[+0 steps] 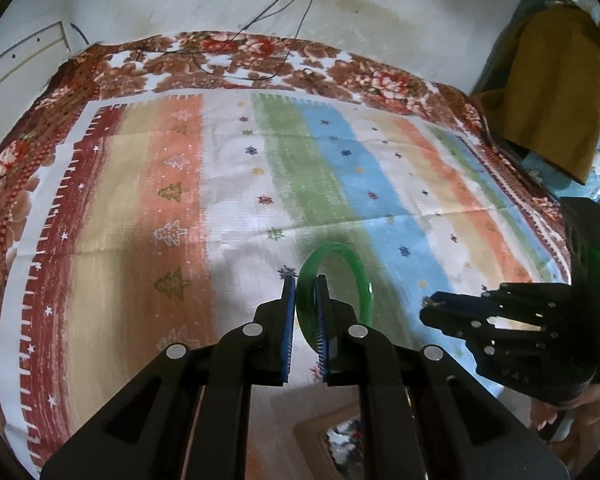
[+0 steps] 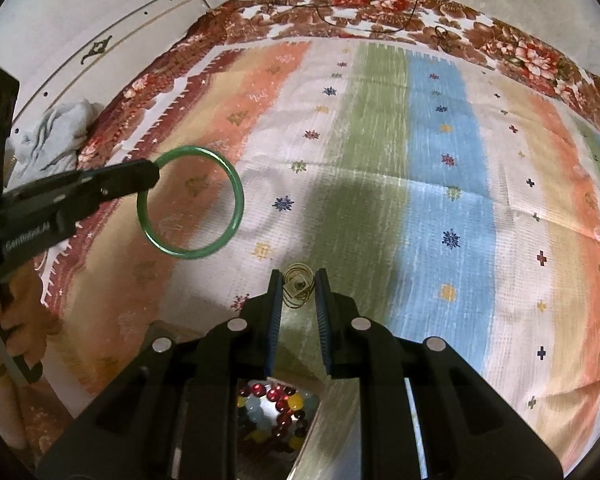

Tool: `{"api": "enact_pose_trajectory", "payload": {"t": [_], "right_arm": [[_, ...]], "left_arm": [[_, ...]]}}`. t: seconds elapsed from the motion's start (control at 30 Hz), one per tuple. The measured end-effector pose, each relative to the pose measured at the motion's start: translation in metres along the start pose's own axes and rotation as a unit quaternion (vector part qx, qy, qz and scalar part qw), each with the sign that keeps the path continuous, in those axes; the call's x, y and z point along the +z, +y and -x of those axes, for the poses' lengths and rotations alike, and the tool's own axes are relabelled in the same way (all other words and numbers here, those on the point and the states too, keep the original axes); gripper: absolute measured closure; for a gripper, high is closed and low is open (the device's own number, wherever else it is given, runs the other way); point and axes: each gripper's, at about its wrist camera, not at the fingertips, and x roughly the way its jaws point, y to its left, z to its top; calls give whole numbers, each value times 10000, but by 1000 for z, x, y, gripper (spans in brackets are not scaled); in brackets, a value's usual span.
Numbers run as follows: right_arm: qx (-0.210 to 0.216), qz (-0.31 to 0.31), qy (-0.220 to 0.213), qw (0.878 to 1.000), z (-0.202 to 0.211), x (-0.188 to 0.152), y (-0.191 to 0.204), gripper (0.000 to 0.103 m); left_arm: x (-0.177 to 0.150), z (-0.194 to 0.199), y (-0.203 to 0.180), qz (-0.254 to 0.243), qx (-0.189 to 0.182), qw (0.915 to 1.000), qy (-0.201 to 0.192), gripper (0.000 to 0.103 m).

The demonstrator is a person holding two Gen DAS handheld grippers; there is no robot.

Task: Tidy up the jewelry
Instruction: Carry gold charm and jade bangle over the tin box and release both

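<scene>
My left gripper [image 1: 305,280] is shut on a green bangle [image 1: 362,276], held upright above the striped cloth. In the right wrist view the same bangle [image 2: 236,204] hangs from the left gripper [image 2: 150,174] at the left. My right gripper [image 2: 298,276] is shut on a small gold wire earring [image 2: 298,286] pinched between its blue pads. In the left wrist view the right gripper [image 1: 430,304] shows at the right with a bit of gold at its tip. A box with red, yellow and pale beads [image 2: 278,404] lies below the right gripper.
A striped cloth [image 2: 440,184] with a floral border covers the bed. Black cables [image 1: 284,40] run down the far wall onto it. A mustard garment [image 1: 548,92] hangs at the right. A grey cloth [image 2: 56,136] lies at the left edge.
</scene>
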Motion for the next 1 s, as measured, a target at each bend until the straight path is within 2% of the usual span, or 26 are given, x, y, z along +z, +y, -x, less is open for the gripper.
{"api": "enact_pose_trajectory", "payload": {"t": [0.27,0.6,1.0], "right_arm": [[124,4,-190,9997,23,-17,9,85],[248,64,-296,9992,40,-37,22,85],[305,222,-180,9991,44,-67,35,85]], "left_arm": [[-21,28,-11,-33,-170,9997,-188,94],[-56,45,-24,-145,-298,9993,-177,94],[-100,45,-40,-334,-411,9985,157,92]]}}
